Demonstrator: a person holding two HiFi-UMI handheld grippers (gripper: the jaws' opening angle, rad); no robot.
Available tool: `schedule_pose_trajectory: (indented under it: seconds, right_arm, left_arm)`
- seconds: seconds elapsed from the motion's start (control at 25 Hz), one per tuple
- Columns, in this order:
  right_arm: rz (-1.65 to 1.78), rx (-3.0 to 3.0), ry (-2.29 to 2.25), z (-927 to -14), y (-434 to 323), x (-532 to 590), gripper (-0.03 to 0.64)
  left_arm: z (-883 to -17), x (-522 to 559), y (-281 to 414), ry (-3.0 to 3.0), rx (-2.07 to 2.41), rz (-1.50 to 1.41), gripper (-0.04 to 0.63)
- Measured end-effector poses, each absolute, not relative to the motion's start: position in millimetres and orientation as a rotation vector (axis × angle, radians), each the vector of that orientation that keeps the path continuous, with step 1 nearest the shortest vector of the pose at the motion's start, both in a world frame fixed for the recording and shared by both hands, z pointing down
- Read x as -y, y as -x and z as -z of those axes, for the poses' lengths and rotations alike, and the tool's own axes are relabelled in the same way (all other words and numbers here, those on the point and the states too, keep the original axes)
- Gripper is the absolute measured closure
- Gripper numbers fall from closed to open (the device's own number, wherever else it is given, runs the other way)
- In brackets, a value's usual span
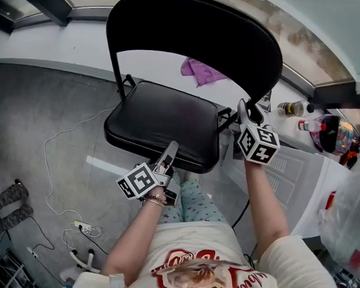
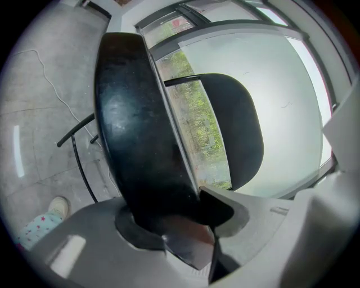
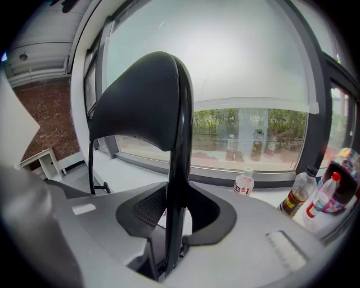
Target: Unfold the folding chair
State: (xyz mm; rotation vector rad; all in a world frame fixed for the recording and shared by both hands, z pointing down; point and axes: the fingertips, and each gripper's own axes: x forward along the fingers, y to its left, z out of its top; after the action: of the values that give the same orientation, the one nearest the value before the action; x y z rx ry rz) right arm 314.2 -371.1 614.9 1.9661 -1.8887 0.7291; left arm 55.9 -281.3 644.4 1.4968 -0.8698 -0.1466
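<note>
Head view, left gripper (image 1: 169, 153): clamped on folding chair seat (image 1: 163, 121), near edge;
right gripper (image 1: 246, 112): narrow, gripping frame tube (image 3: 179, 169);
room: grey floor (image 1: 43, 109); bottles (image 3: 297, 194) far right.

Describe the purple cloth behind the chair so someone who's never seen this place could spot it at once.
Find the black folding chair in the middle of the head view; a white ledge runs behind it. The purple cloth lies crumpled on that ledge, showing through the gap between backrest and seat. It is the only soft, purple thing there; the bottles stand farther right.
</note>
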Motion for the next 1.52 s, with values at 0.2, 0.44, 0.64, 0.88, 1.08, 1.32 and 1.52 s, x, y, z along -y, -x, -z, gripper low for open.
schedule_pose_trajectory:
  seconds: [0.2,0.44,0.64,0.88,1.08,1.32,1.52]
  right_arm:
    - [-0.733,1.936,-1.935,-622,-312,373,0.487]
    - [-0.796,1.959,-1.902,-641,-314,373,0.486]
    - [-0.828,1.962,-1.857,-658,-314,377,0.482]
    - [-0.897,1.939,-1.884,-676,-317,383,0.486]
    - [-0.931,1.898,-1.880,-693,-315,384,0.485]
    - [-0.961,1.888,-1.876,-708,-316,377,0.485]
    - [-0.988,1.874,-1.823,-719,-310,370,0.480]
  left_arm:
    - [-658,265,-47,-1.495,0.851,0.177,0.397]
    - [-685,238,-33,-1.526,0.832,0.233,0.387]
    - [-706,222,-20,-1.568,0.825,0.275,0.377]
    - [-731,215,-7,-1.581,0.875,0.312,0.365]
    - [-750,200,1,-1.556,0.824,0.292,0.365]
    - [-770,180,6,-1.541,0.794,0.292,0.363]
    - [-783,167,15,-1.540,0.781,0.308,0.360]
